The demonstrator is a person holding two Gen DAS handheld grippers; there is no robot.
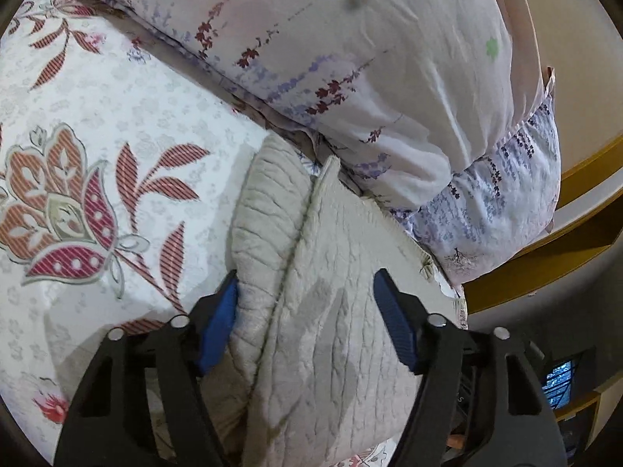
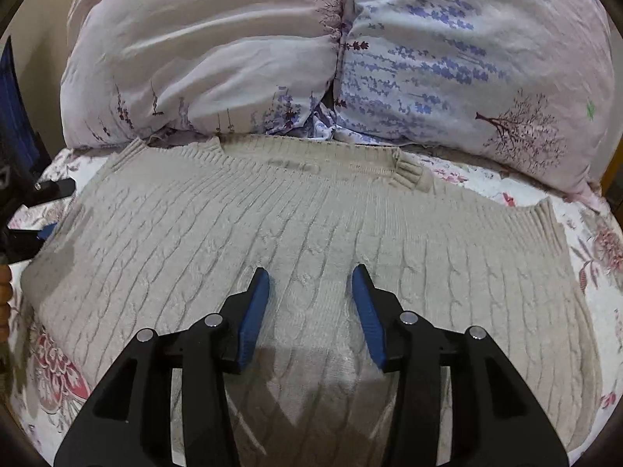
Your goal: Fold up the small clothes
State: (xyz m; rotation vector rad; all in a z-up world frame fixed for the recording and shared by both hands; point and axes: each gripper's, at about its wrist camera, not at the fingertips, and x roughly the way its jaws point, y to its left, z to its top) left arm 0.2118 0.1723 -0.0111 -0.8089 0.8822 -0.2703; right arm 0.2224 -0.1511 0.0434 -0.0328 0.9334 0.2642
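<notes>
- Left wrist view: we see our left gripper (image 1: 305, 286) spread wide, its jaws straddling a raised fold of the beige knit sweater (image 1: 311, 311), gripping nothing.
- Right gripper (image 2: 310, 278) is half open over the sweater, which lies flat on the floral bedspread (image 2: 599, 257) before the pillows (image 2: 447, 58).

Matt cable-knit sweater (image 2: 303, 233), smooth printed cotton bedsheet (image 1: 117, 124), softly creased cloth pillows (image 2: 218, 58).

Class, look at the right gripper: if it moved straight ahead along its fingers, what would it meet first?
Probably the sweater. The right gripper is open, low over the knit, which fills the view ahead. Beyond its far edge lie the pillows; depth is unclear, so it might skim the sweater and reach them.
</notes>
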